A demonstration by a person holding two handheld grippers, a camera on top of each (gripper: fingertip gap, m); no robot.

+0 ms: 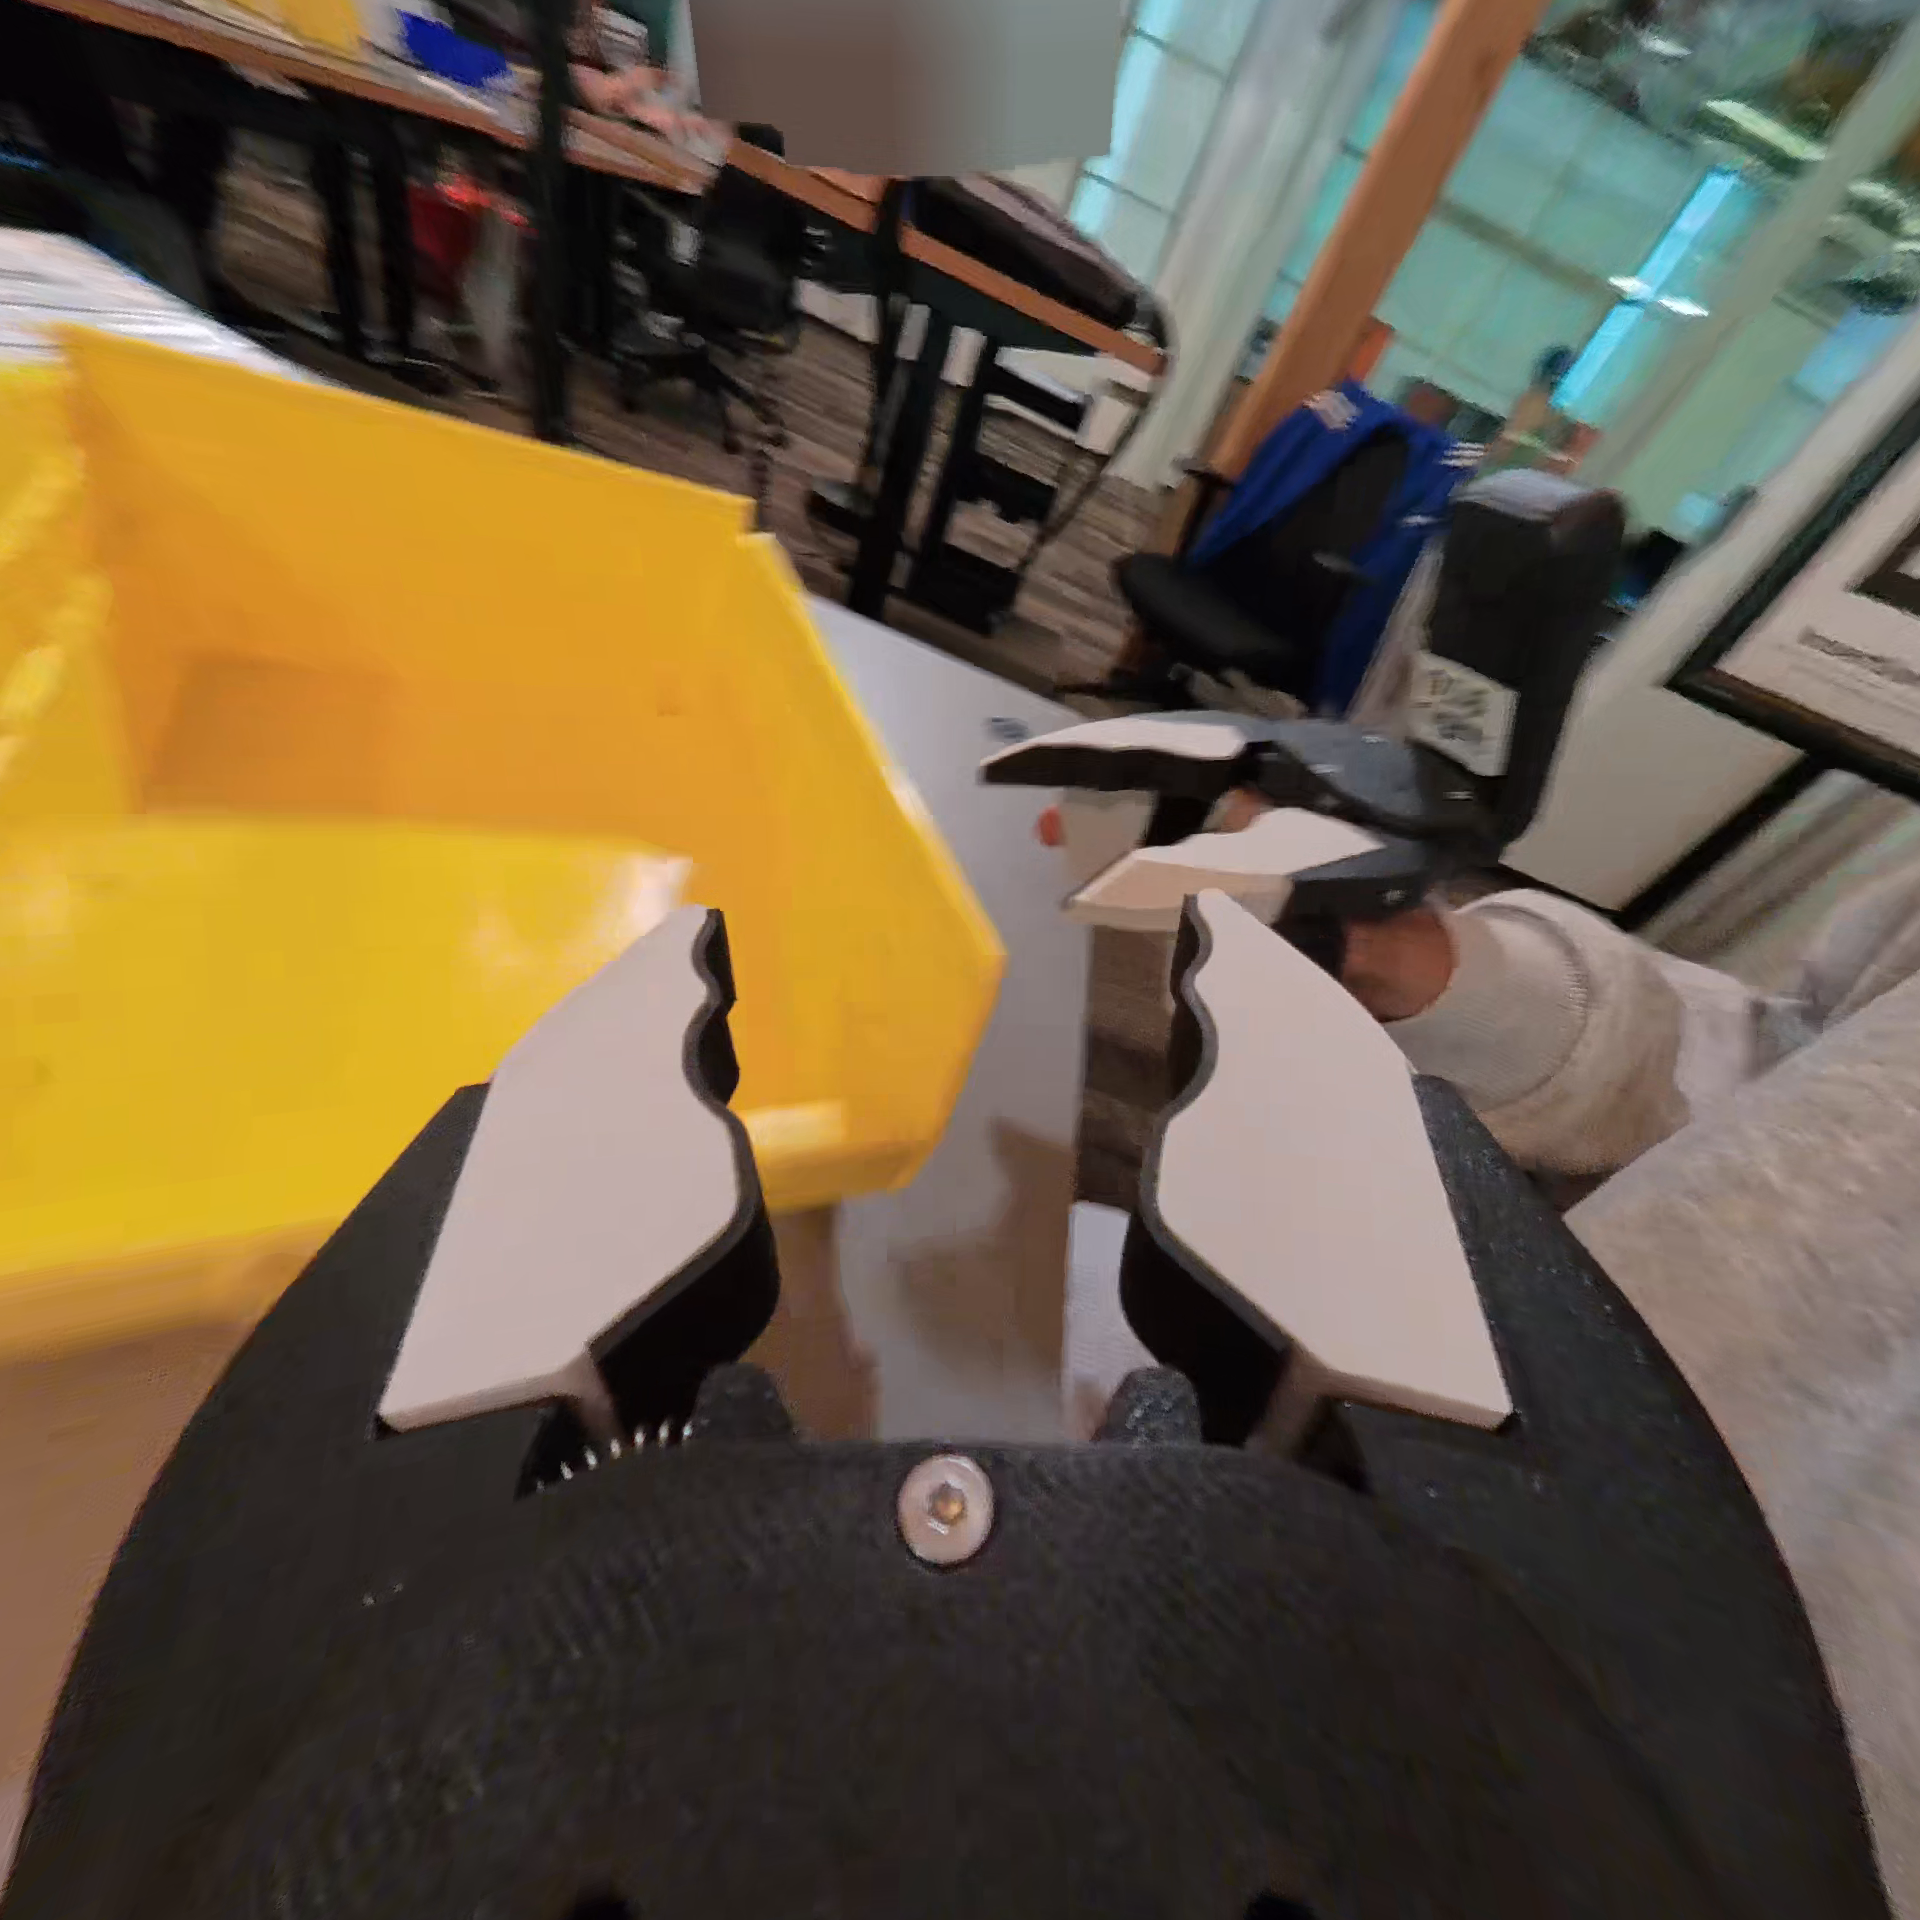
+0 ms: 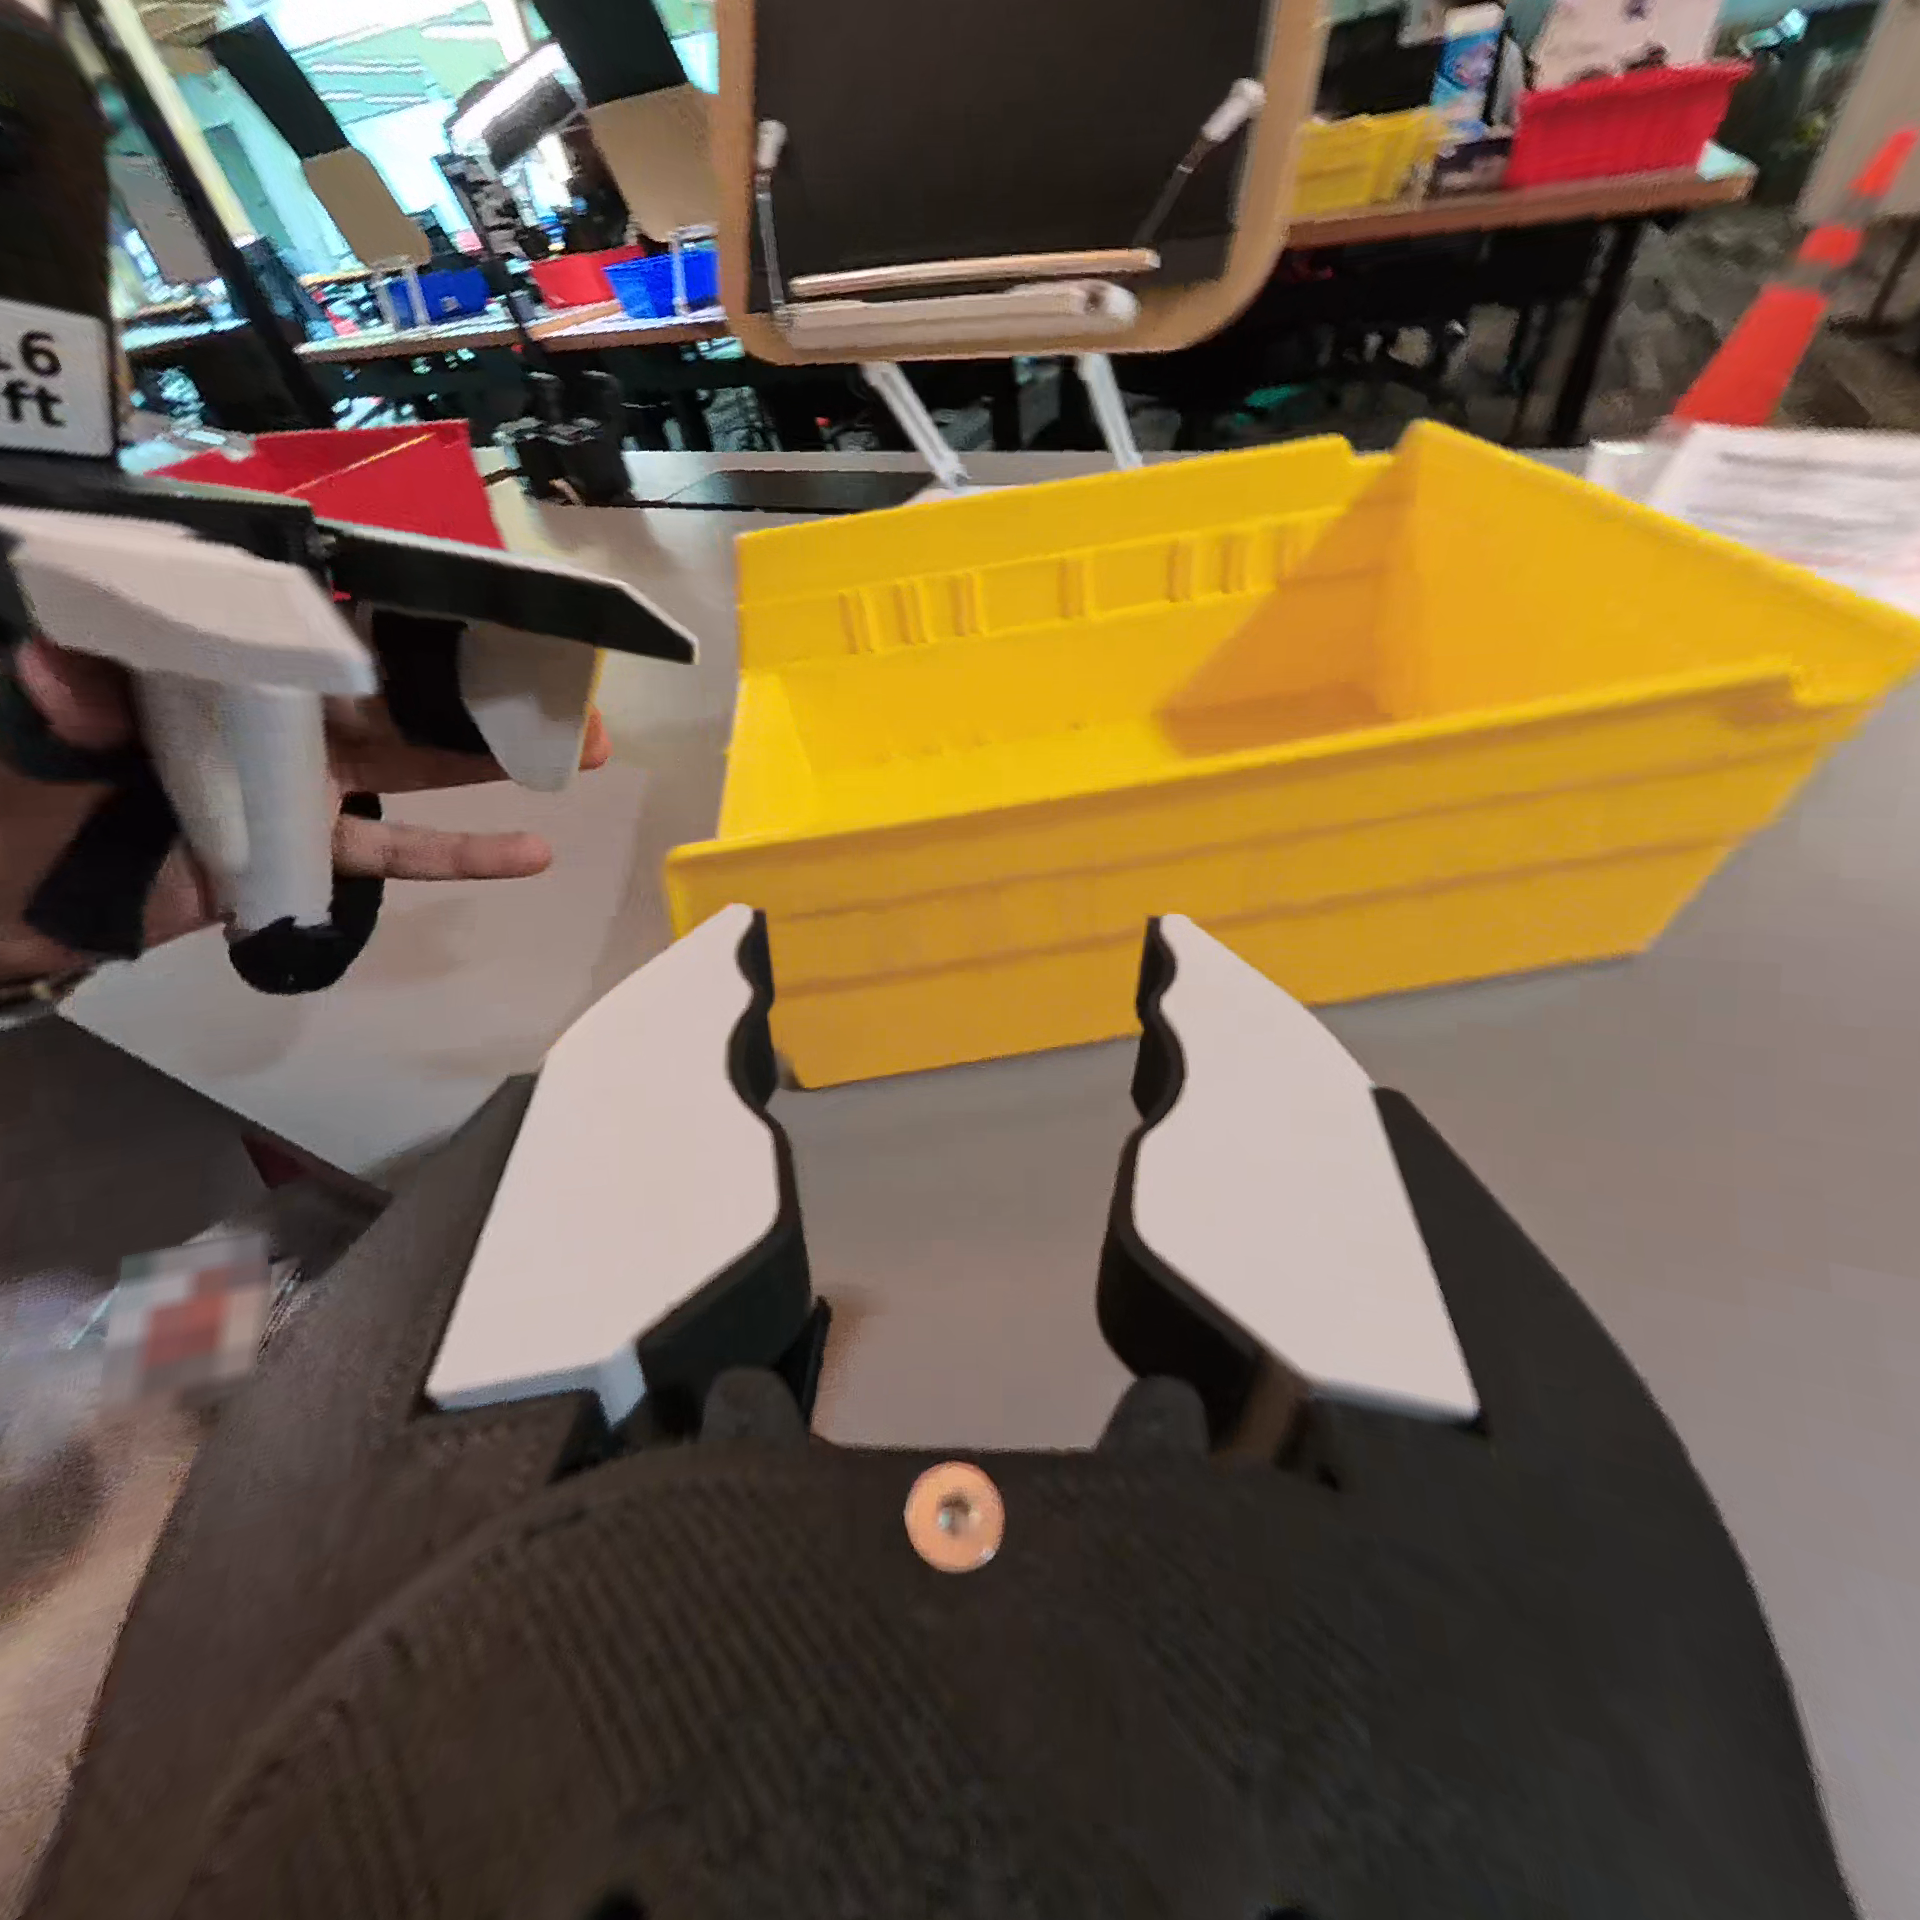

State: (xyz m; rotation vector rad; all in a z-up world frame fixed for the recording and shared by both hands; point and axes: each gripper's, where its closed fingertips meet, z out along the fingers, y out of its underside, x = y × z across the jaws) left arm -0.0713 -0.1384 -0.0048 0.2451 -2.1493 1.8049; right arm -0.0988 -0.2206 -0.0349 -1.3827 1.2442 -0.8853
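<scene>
Both fingers sets were spread wide, and neither was gripping anything. The left gripper (image 1: 954, 914) hung right up against the yellow bin (image 1: 416, 623), its left finger overlapping the low front lip in its own view and its right finger out over the pale desk (image 1: 914, 707). Whether that finger actually touched the plastic, I couldn't tell; the shot was blurred.

The right gripper (image 2: 954, 923) sat further back, released, with bare desk (image 2: 1558, 1195) between its fingers and the bin's long side wall (image 2: 1247, 862) just beyond the tips. It was close but clearly apart.

The bin stood flat on the desk in front of both grippers, with a slanted divider (image 2: 1351, 623) inside toward its far end. The walls looked thin, stiff and smooth, with a ribbed rim. By my reading, a pinch on that rim would need to be square and deep, because the plastic looked slippery and the box light enough to skid.

A hand (image 1: 1392, 966) in a pale sleeve carried the right gripper. The other hand (image 2: 436, 790) held the left one, off to the left of the bin.

Behind them were a red bin (image 2: 384, 488) on the desk, a chair (image 2: 997, 187) and an orange cone (image 2: 1756, 353). A small reddish speck (image 1: 1049, 828) lay on the desk, too small to identify.
</scene>
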